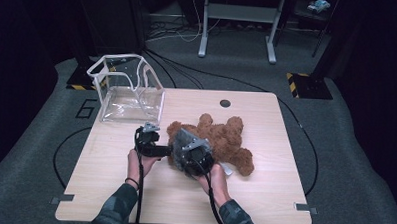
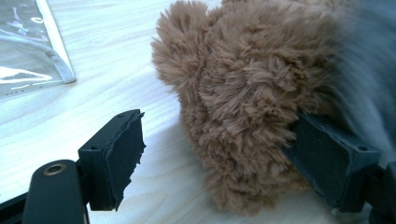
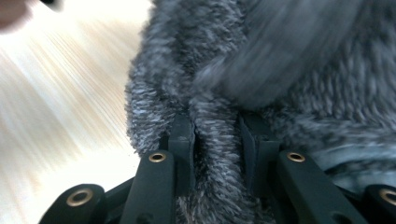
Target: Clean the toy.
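Observation:
A brown plush teddy bear (image 1: 225, 138) lies on the wooden table (image 1: 268, 194), partly covered at its left by a grey fuzzy fabric (image 1: 178, 137). My left gripper (image 1: 158, 144) sits at the bear's left side. In the left gripper view its jaws (image 2: 219, 140) stand wide around a fluffy brown limb (image 2: 243, 107); the right pad (image 2: 327, 158) touches the fur and the left pad (image 2: 116, 154) is clear of it. My right gripper (image 1: 189, 154) is over the bear, shut (image 3: 217, 135) on a fold of the grey fabric (image 3: 219, 154).
A clear plastic bag with white trim (image 1: 129, 92) stands open at the table's back left, its edge near the left gripper (image 2: 32, 51). A round hole (image 1: 225, 103) marks the table's far edge. Cables and a desk frame (image 1: 238, 23) are on the floor beyond.

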`<action>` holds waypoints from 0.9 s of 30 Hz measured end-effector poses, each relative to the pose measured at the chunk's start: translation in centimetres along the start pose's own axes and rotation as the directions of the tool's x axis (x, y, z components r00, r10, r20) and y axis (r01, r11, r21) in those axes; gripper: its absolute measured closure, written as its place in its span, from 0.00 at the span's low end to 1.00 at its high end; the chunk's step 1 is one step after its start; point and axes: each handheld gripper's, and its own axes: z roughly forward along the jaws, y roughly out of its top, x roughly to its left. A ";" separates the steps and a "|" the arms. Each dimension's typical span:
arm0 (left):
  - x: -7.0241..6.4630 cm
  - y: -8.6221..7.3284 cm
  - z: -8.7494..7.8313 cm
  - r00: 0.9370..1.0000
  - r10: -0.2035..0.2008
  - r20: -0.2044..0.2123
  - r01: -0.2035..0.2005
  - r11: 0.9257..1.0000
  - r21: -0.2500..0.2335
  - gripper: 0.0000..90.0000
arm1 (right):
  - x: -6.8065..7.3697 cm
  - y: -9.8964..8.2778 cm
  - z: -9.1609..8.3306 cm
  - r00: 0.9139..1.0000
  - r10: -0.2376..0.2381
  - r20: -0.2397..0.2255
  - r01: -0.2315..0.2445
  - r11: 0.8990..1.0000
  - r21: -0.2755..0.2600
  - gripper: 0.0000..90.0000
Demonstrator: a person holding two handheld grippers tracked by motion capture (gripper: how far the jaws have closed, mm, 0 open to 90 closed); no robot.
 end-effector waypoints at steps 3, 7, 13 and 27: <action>0.1 -0.1 0.0 1.000 0.004 -0.002 -0.004 1.000 0.003 0.20 | 0.1 -0.8 1.7 1.000 0.003 -0.027 -0.001 0.998 0.068 0.77; 0.1 -0.3 0.0 1.000 0.002 -0.008 -0.002 1.000 0.001 0.20 | 0.2 -1.6 2.1 0.998 0.007 -0.062 0.000 0.994 0.109 0.76; -0.3 -0.4 -0.3 1.000 0.006 -0.015 -0.006 1.000 -0.014 0.20 | -1.0 -2.6 -2.1 0.998 0.019 -0.055 -0.016 0.999 0.043 0.76; -2.1 0.2 -1.3 1.000 0.016 -0.003 -0.016 0.999 -0.045 0.20 | -7.6 -5.6 -12.3 0.973 0.167 0.158 -0.141 0.977 -0.160 0.77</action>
